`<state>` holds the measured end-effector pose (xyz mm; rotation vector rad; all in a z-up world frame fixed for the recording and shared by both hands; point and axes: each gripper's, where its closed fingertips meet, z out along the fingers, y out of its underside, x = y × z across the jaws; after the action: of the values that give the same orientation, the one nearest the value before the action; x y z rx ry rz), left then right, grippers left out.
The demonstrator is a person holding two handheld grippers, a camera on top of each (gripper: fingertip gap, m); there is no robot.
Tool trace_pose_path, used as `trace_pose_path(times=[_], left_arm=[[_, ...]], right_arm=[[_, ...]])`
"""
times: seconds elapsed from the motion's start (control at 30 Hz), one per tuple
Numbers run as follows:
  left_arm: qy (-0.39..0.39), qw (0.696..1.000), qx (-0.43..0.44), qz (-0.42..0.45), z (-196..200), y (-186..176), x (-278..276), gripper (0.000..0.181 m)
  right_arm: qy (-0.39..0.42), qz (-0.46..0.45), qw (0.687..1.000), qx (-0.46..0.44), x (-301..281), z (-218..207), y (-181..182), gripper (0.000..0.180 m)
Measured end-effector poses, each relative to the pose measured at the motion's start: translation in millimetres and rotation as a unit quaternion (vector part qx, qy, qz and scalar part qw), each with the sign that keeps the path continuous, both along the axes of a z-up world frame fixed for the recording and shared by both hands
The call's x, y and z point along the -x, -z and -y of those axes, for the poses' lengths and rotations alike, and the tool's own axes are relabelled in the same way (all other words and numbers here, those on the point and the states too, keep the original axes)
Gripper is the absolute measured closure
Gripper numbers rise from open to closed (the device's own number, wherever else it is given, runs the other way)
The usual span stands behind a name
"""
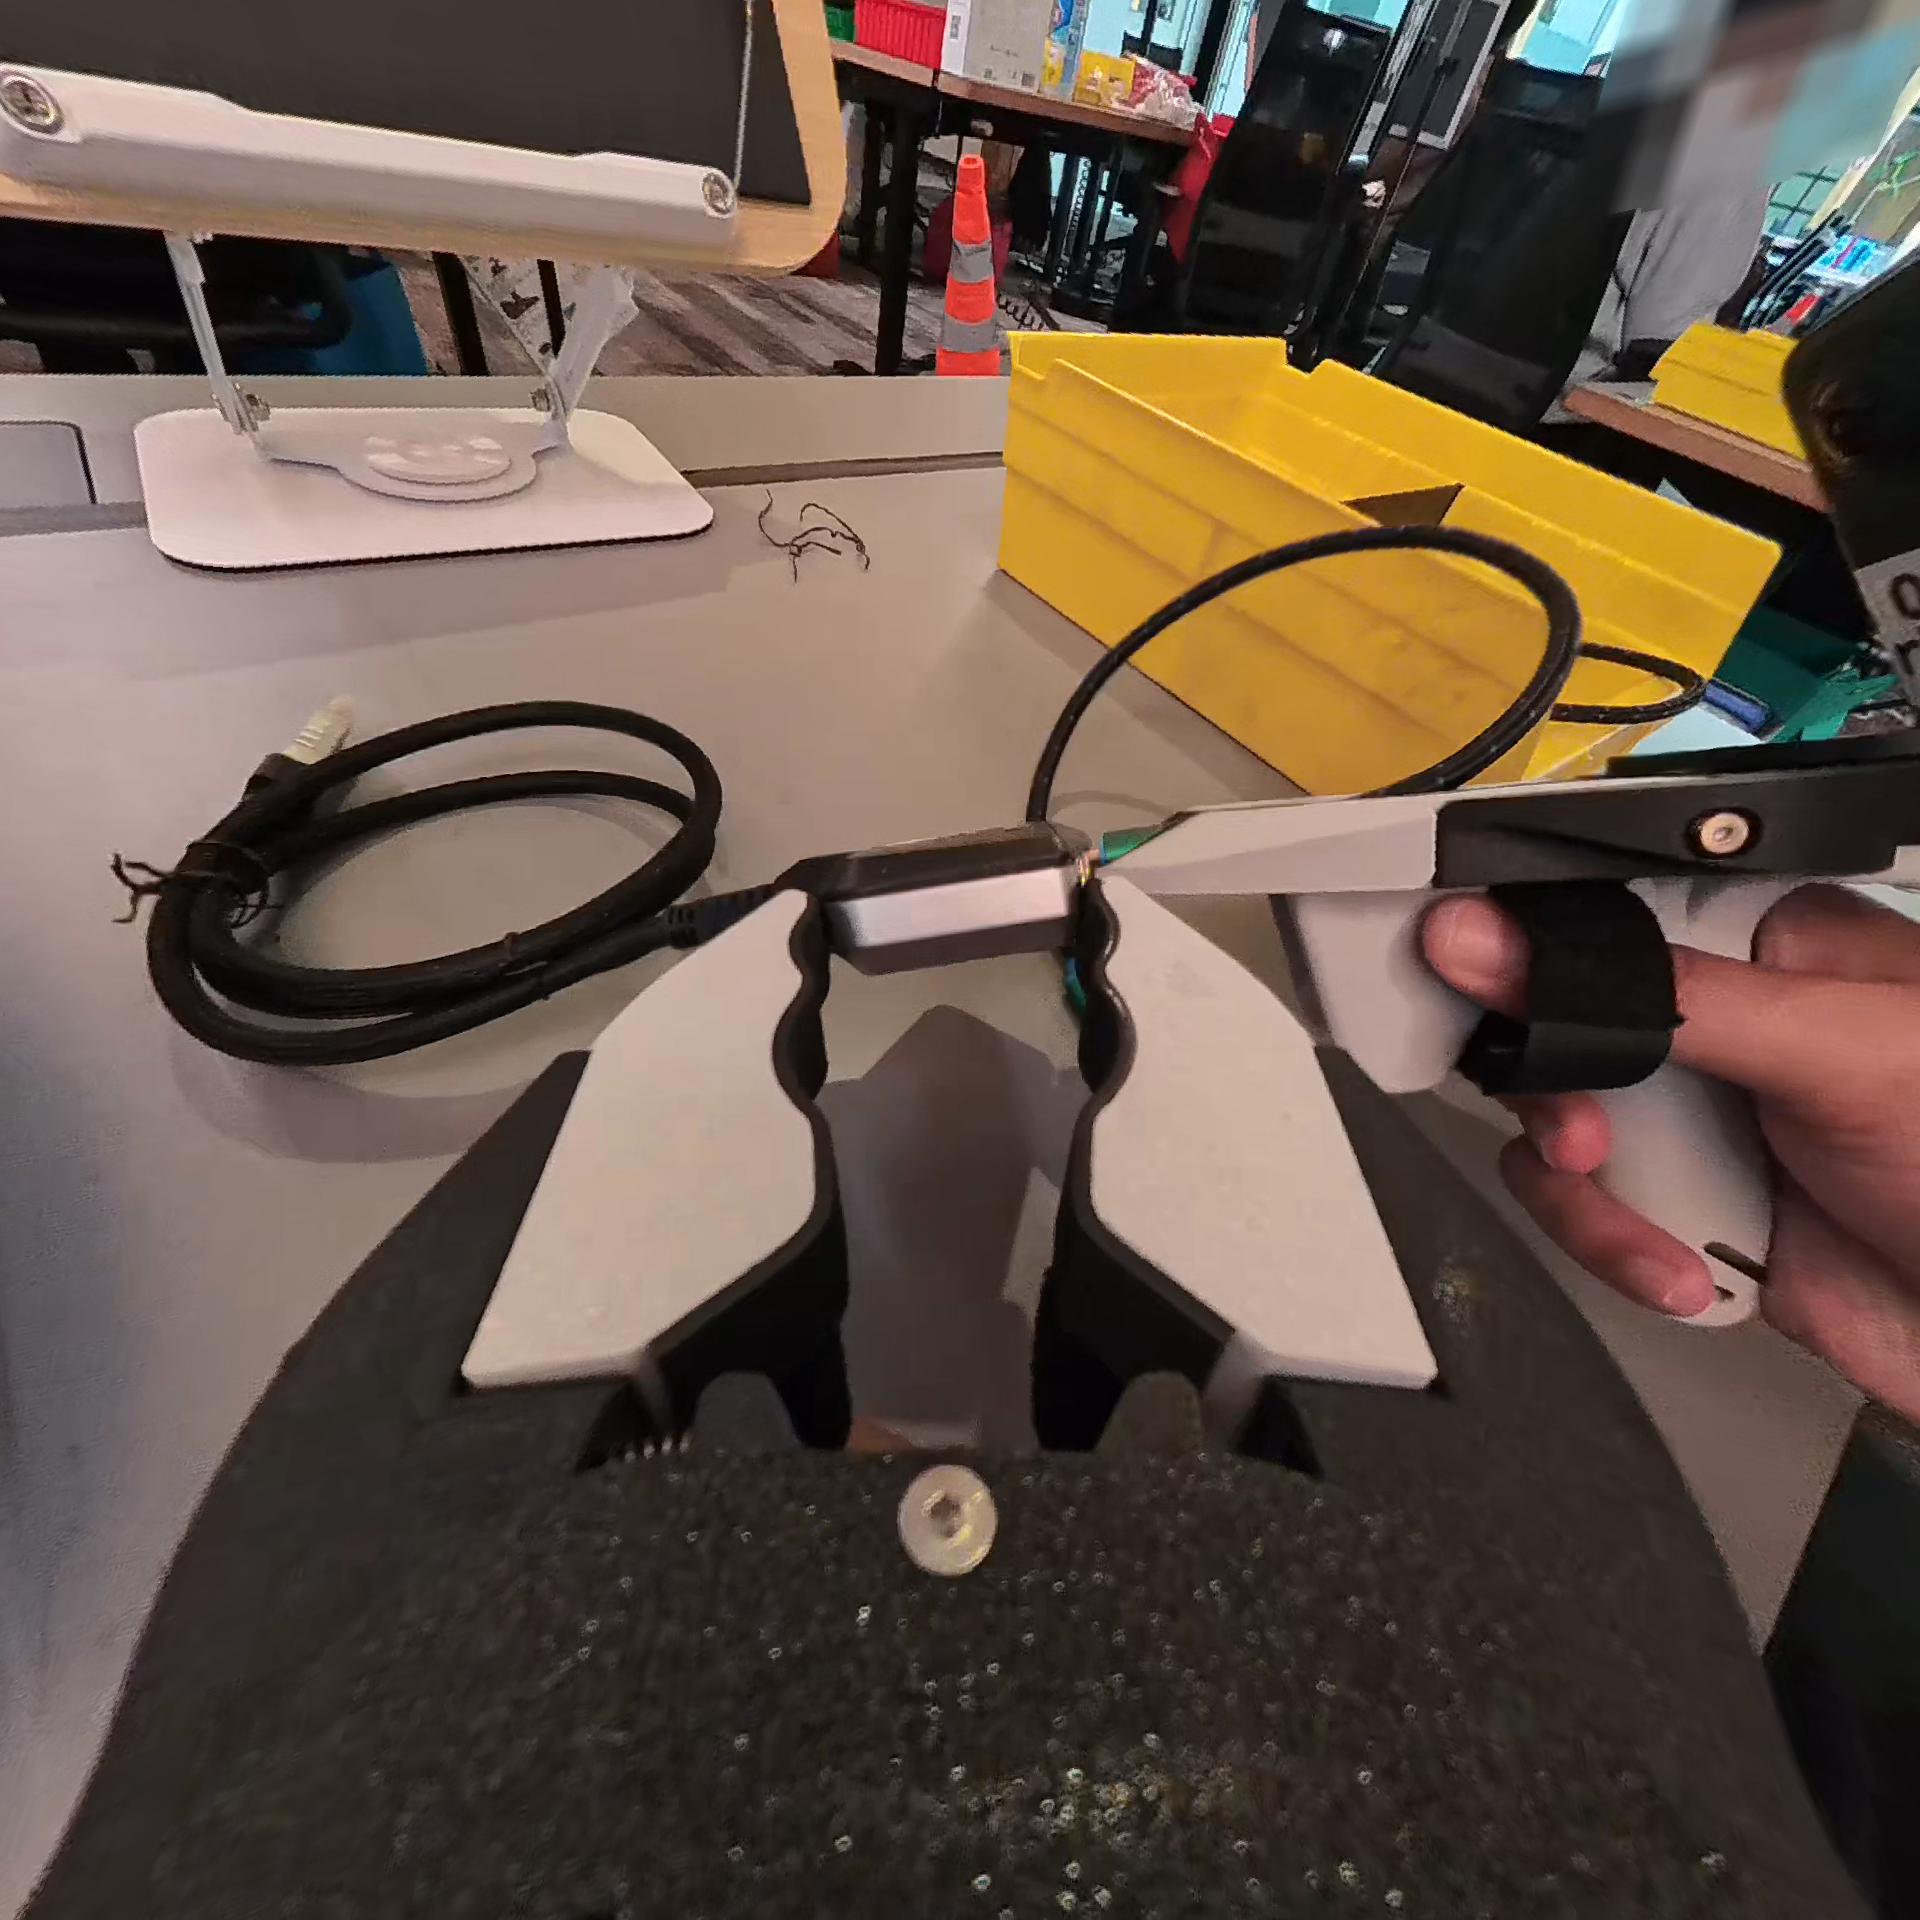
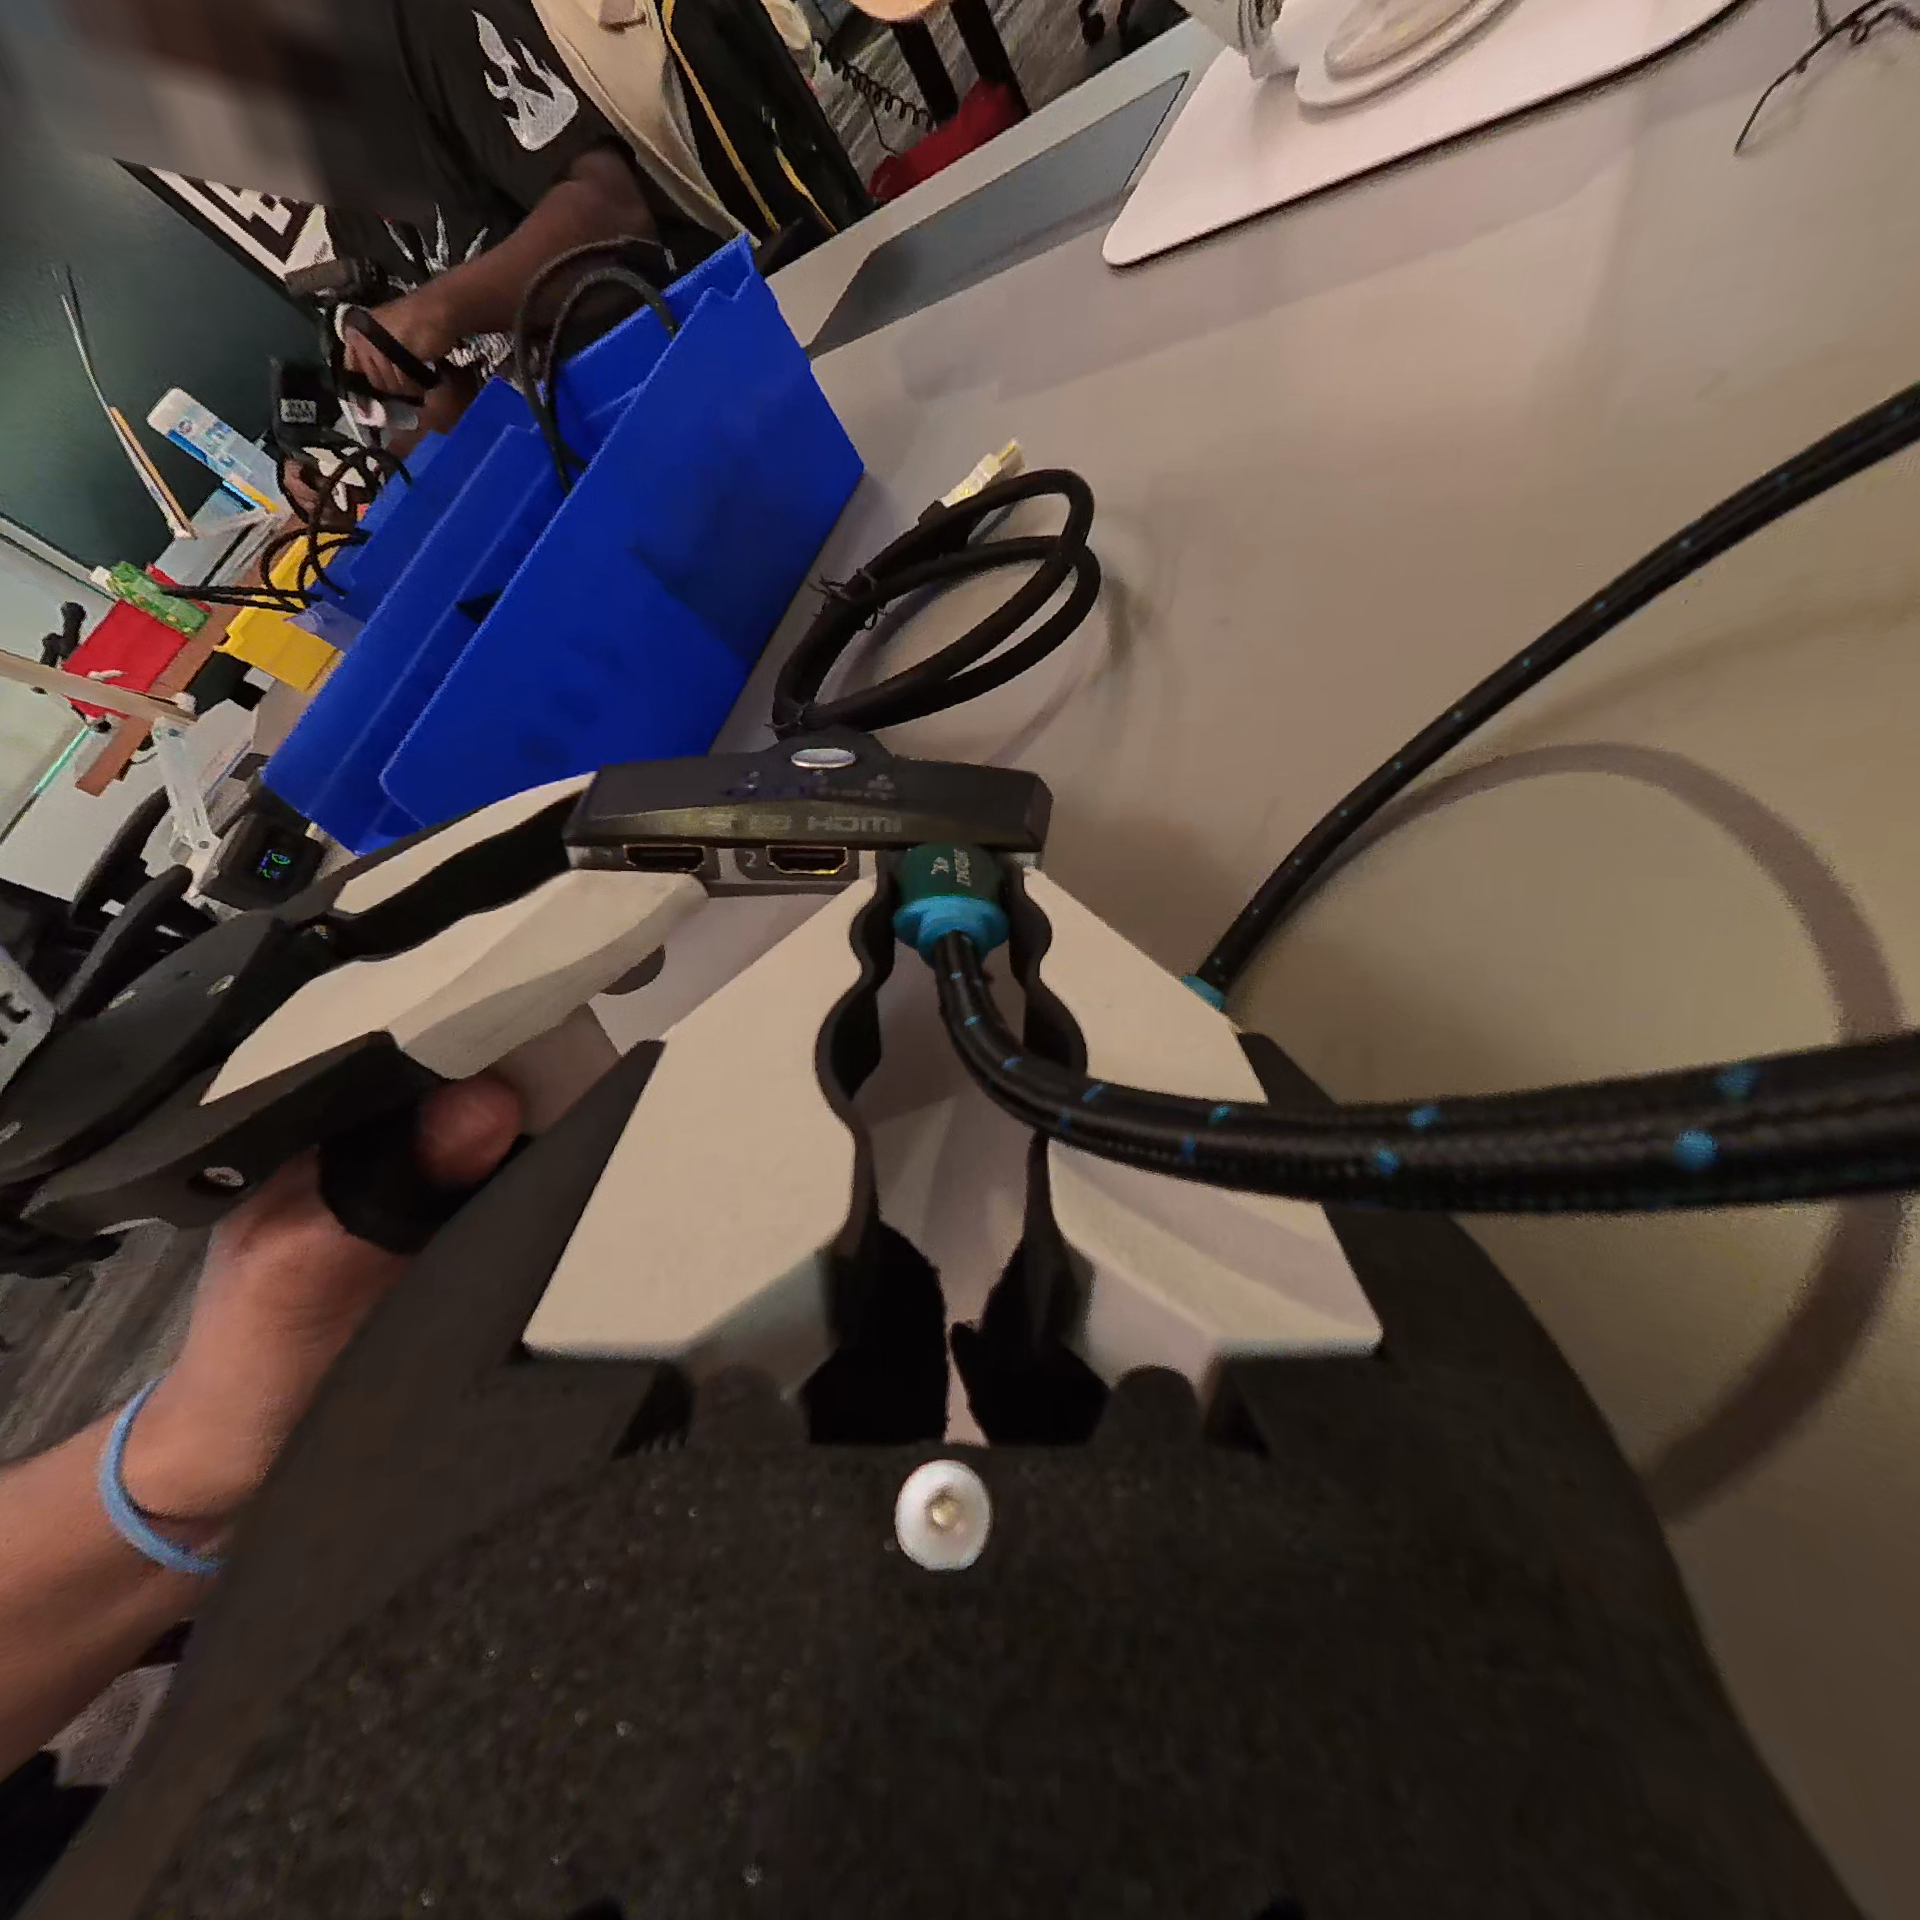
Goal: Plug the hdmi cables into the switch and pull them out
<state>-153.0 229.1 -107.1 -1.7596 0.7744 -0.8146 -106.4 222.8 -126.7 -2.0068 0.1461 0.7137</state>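
A yellow bin (image 1: 1351, 582) is set on the grey surface (image 1: 831, 675) to the right, with a loop of black cable (image 1: 1631, 686) hanging over its near rim; what else it holds cannot be made out. In the right wrist view, blue bins (image 2: 623, 603) are lined up along the far edge, and a black cable (image 2: 582, 343) is seen sticking up out of one.

The switch (image 1: 951, 904) is a small flat black box with a silver side. It is clamped between the fingers of the left gripper (image 1: 948, 940), held just above the surface. Two open ports (image 2: 805, 860) are shown on its front face in the right wrist view, and a green plug (image 2: 945, 894) with a blue collar is seated in the third. That plug is pinched by the narrowed right gripper (image 2: 948, 914), and its black braided cable (image 2: 1455, 1132) with blue flecks is led off to the right. A second coiled black cable (image 1: 416, 883) is left lying on the surface behind the switch, joined to its far end
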Motion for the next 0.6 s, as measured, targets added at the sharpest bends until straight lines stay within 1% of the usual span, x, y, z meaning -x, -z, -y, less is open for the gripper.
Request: trace_pose_path(times=[0.03,0.1,0.2,0.3,0.33,0.47,0.6], left_arm=[[0.002,1.000,0.007,0.000,0.1,1.4,-0.3,0.135],[0.012,0.999,0.043,0.002,1.6,7.3,-1.5,0.135],[0.039,0.992,0.119,0.007,5.2,16.9,-2.5,0.135],[0.056,0.989,0.133,0.009,6.1,16.7,-2.1,0.135],[0.062,0.988,0.139,0.004,7.0,18.1,-3.3,0.131],[0.064,0.985,0.162,0.012,7.8,23.7,-5.2,0.120],[0.061,0.985,0.163,0.017,4.1,24.0,-2.2,0.126]], right_arm=[[-0.001,0.010,1.000,-0.003,-1.2,0.2,-0.1,0.159],[-0.005,0.044,0.999,-0.009,-3.2,0.5,1.6,0.159],[-0.012,0.137,0.990,-0.026,-7.8,0.0,2.1,0.159],[-0.029,0.210,0.976,-0.058,-7.3,-0.6,-4.7,0.159],[-0.037,0.225,0.971,-0.068,-5.3,-0.4,-6.7,0.159],[-0.057,0.266,0.958,-0.090,5.2,2.1,-9.1,0.159],[-0.067,0.265,0.958,-0.089,7.0,3.4,-7.9,0.159]])
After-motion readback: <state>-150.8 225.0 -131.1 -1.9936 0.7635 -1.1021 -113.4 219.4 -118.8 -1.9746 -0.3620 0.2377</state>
